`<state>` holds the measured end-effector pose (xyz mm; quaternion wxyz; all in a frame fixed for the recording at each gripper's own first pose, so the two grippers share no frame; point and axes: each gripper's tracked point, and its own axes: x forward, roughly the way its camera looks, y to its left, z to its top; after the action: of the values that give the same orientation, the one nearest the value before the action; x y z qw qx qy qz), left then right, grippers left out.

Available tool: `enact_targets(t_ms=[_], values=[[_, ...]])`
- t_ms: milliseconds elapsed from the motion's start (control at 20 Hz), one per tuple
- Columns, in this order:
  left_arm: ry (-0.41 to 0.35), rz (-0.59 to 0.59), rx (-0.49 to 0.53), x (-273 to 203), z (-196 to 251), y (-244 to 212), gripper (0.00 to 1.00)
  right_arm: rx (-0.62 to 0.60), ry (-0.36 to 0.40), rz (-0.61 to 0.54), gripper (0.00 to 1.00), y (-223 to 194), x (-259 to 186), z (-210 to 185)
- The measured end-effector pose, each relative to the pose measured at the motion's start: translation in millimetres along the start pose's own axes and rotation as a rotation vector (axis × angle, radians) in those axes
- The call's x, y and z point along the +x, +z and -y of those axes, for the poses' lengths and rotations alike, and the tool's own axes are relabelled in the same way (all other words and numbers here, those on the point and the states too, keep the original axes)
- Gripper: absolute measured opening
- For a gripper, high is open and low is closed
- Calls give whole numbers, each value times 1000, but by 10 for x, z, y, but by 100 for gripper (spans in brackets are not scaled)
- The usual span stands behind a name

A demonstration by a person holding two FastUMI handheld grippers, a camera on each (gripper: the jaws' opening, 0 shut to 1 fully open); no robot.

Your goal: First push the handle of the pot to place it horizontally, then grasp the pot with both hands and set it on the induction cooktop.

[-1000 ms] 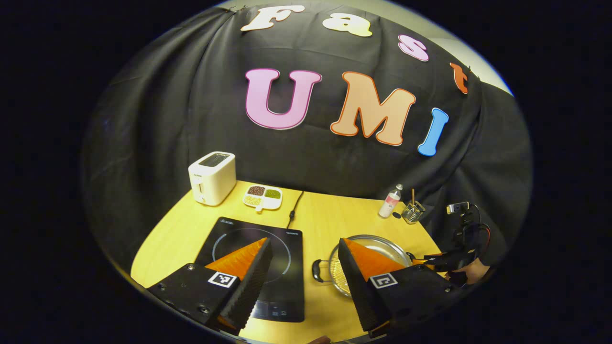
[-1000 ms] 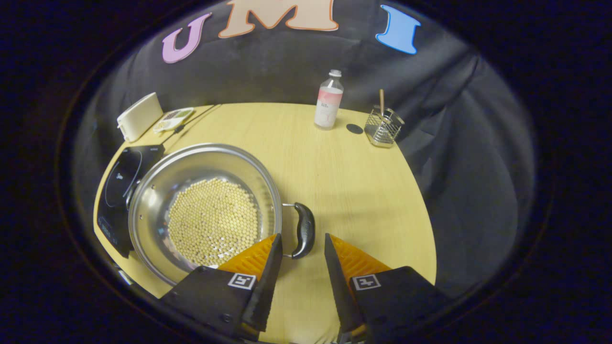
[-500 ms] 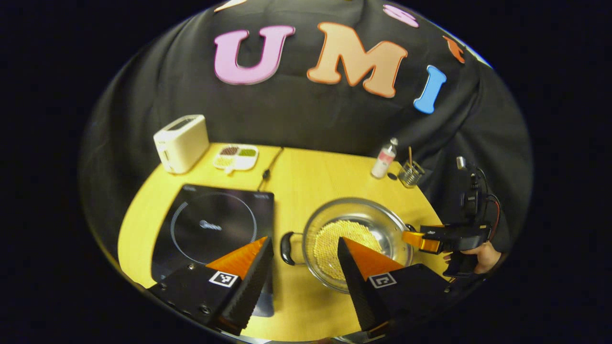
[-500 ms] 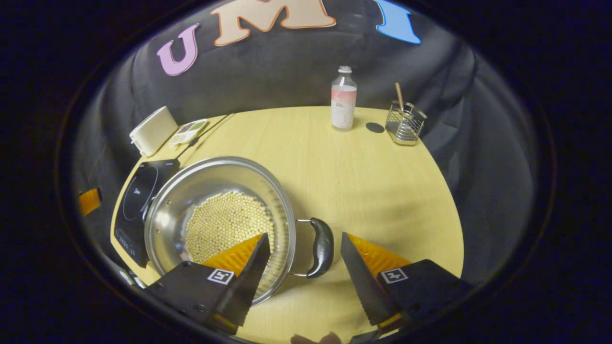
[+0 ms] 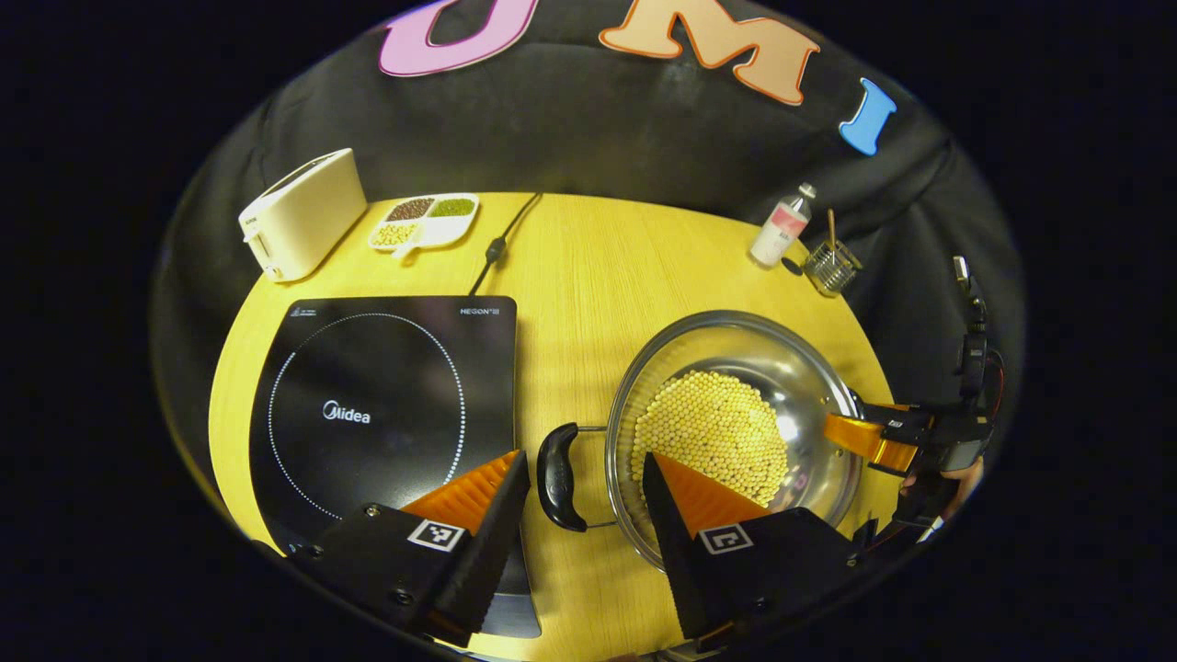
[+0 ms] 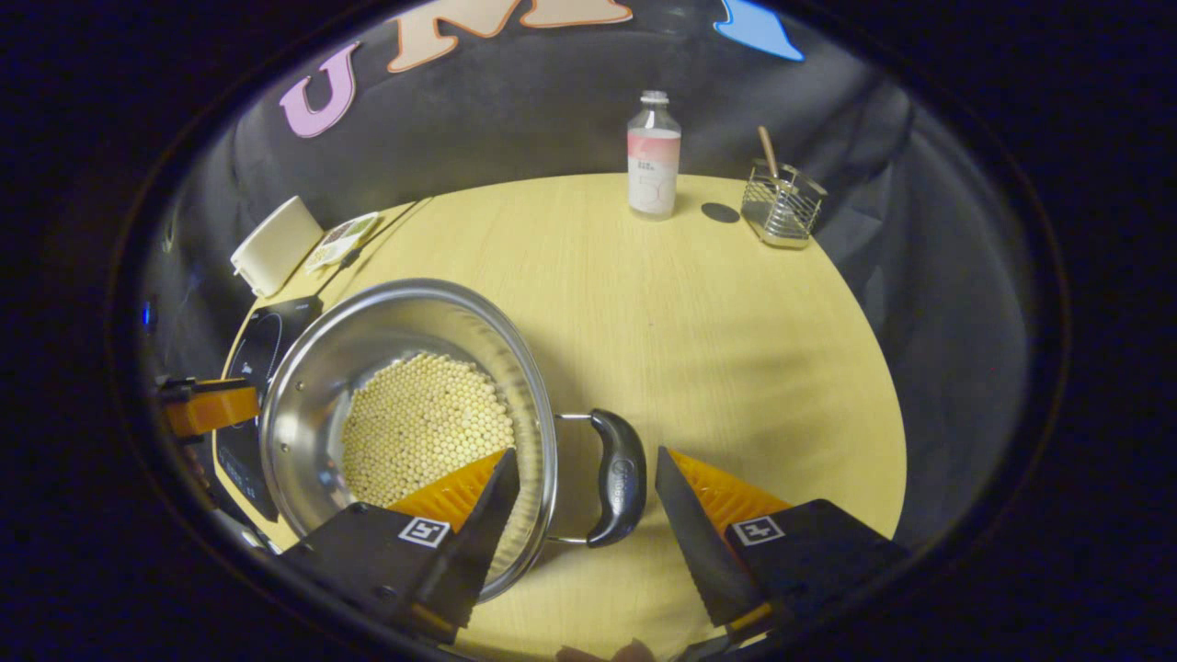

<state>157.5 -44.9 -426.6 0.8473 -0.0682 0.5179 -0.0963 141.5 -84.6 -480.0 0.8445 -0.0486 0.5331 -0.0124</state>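
Pot [image 5: 736,432] sits on the worktop [image 5: 570,276], just right of the cooktop [image 5: 377,405] and not on it; pale round beans [image 5: 713,437] cover its bottom. Its two black handles lie level, one toward each claw. Left gripper view: left claw [image 5: 581,469] open, fingers spread either side of the left handle [image 5: 555,476]; the handle lies in the gap, touching neither finger that I can see; one finger overlaps the cooktop's near corner, the other the pot's near rim. Right gripper view: right claw [image 6: 586,464] also open, right handle [image 6: 614,476] between the fingers, closer to the outer finger, contact not clear; the inner finger overlaps the pot [image 6: 405,423] bowl. The left claw's finger shows at the far side of the pot [image 6: 207,406], next to the cooktop [image 6: 257,368]. From the left gripper view the right claw [image 5: 869,439] is at the pot's far rim, with a hand [image 5: 952,478] behind it. At the back edge of the worktop: toaster [image 5: 303,213], sectioned dish [image 5: 425,219], bottle [image 6: 653,156], wire holder [image 6: 782,207].
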Motion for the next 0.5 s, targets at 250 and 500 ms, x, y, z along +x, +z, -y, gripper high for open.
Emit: enact_targets(t_ms=[250, 500], values=[[5, -87, 8, 253, -35, -83, 74, 9, 10, -41, 93, -38, 154, -67], [33, -146, 26, 419, -103, -119, 65, 32, 10, -82, 94, -57, 283, -64]])
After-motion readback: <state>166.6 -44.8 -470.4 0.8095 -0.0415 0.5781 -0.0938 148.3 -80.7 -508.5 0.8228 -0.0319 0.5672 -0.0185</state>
